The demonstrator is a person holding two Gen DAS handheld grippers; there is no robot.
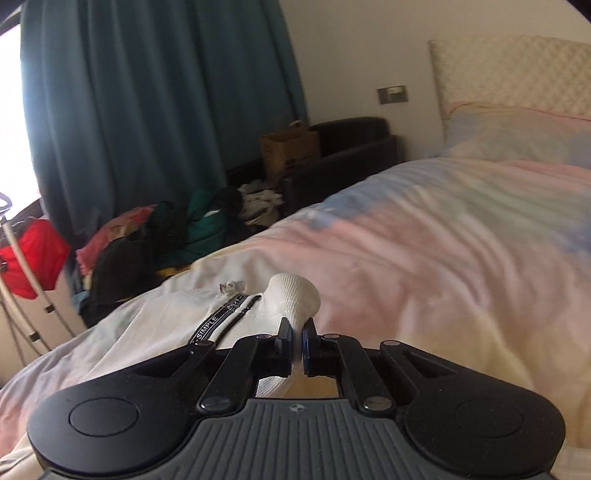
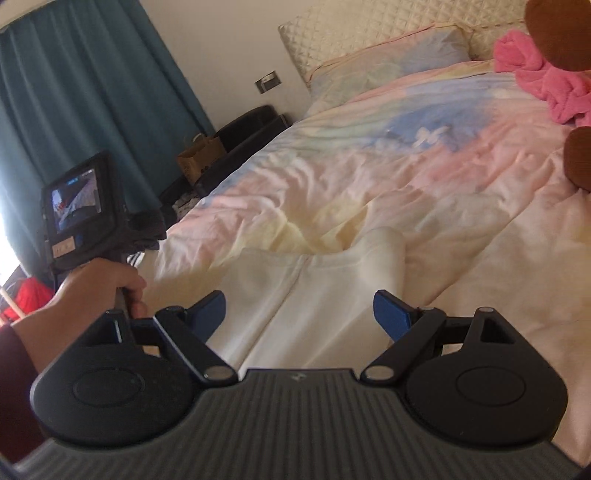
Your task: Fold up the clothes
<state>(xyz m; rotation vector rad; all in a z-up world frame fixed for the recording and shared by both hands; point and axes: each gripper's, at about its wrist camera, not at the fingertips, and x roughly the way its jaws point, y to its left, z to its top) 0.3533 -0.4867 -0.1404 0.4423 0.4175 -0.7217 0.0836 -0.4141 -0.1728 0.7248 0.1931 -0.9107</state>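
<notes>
On the bed, left gripper had its two jaws pinched nearly together on a ribbed cuff of one cream garment, fabric squeezed between the pads. One black tape strip printed "SIMPLE" ran along the garment just left of the cuff. One small clear plastic piece sat on the fabric just behind the strip; could not tell what it was.

Right gripper was spread wide, two blue pads well apart, gripping nothing, hovering over the same cream garment, which lay flat on the duvet with one seam down the middle and one sleeve folded up at the far right. In the right wrist view one hand with a dark red sleeve held the left device's handle; one small camera screen on it was lit.

Further out: one pastel pillow, one quilted headboard, one pink cloth beside one brown plush toy, only partly in frame. Beside the bed: one teal curtain, one brown paper bag, one dark armchair, one heap of mixed clothes, count unclear, and one red item at the left edge.
</notes>
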